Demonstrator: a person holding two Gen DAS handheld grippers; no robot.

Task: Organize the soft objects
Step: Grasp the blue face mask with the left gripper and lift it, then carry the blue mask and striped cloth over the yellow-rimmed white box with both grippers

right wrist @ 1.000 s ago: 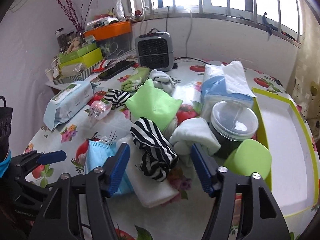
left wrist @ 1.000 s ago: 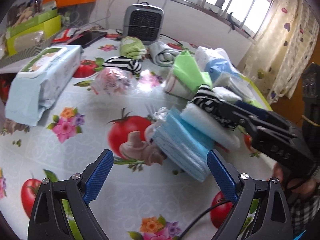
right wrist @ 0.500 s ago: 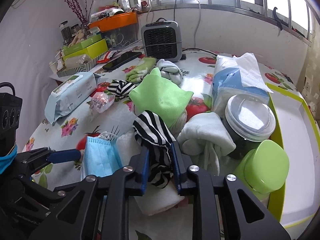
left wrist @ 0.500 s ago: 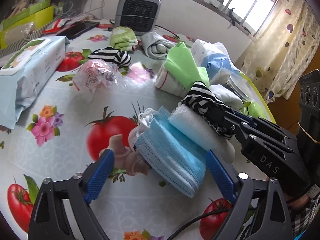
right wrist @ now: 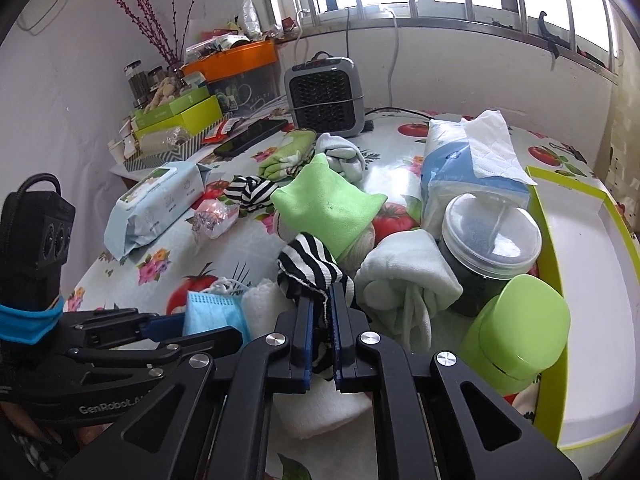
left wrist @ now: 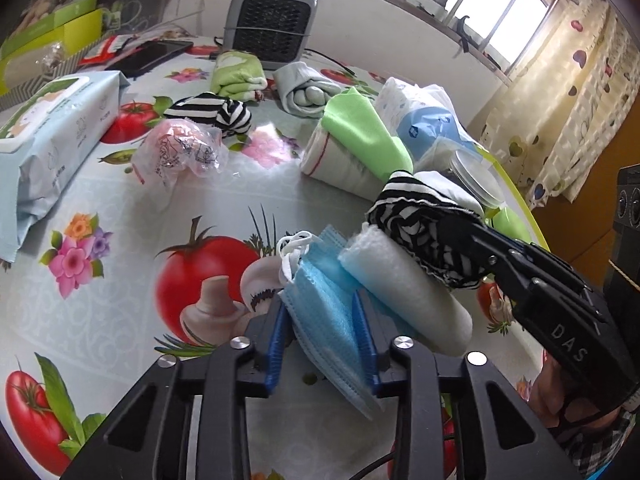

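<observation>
My left gripper (left wrist: 320, 312) has its jaws closing, and the blue pads press both sides of a stack of blue face masks (left wrist: 324, 292) that lies on the tablecloth. Against the masks rests a rolled white towel (left wrist: 404, 292). On top of that towel lies a black-and-white striped cloth (right wrist: 308, 264), and my right gripper (right wrist: 322, 316) is shut on its near end. The left wrist view shows the right gripper (left wrist: 464, 236) coming in from the right, with the striped cloth (left wrist: 416, 208) bunched at its tip.
A yellow-green tray (right wrist: 546, 216) stands at the right, with a clear-lidded jar (right wrist: 492, 240) and a green container (right wrist: 520, 324) beside it. Other cloths (left wrist: 364, 136), a second striped cloth (left wrist: 212, 112), a wipes pack (left wrist: 52, 128), a tissue pack (right wrist: 468, 168) and a heater (left wrist: 272, 20) crowd the table.
Both grippers went from wide open to closed: the left one onto the blue masks, the right one onto the striped cloth. Neither hand shifted much.
</observation>
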